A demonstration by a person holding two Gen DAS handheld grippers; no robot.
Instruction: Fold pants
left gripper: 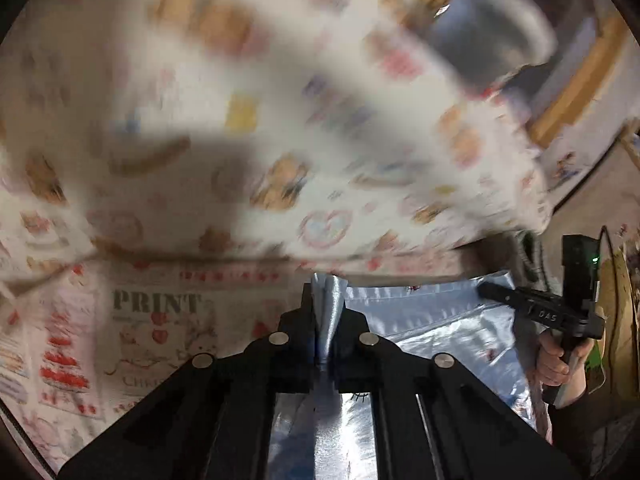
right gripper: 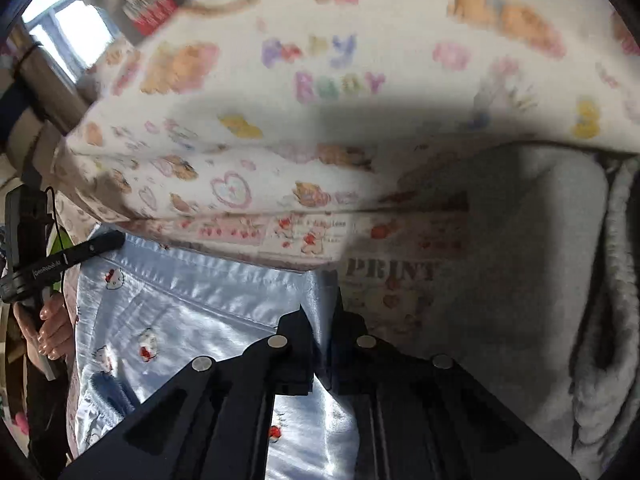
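The pants [left gripper: 432, 320] are light blue satin with small cat-face prints and lie on a printed sheet. In the left wrist view my left gripper [left gripper: 326, 300] is shut on a pinched fold of the satin at the pants' edge. In the same view the right gripper [left gripper: 486, 291] reaches the pants' far edge from the right, held by a hand [left gripper: 554, 364]. The right wrist view shows my right gripper [right gripper: 324, 300] shut on a raised fold of the pants [right gripper: 180, 300]. There the left gripper [right gripper: 116, 240] touches the fabric's far left edge, with a hand [right gripper: 52, 328] on its handle.
The sheet [left gripper: 160, 320] [right gripper: 392, 272] carries red prints and the word PRINT. A thick white quilt [left gripper: 280, 120] [right gripper: 320, 80] with bear pictures lies just behind the pants. Grey fleece [right gripper: 552, 280] is heaped at the right. A wooden frame [left gripper: 580, 80] stands at the back right.
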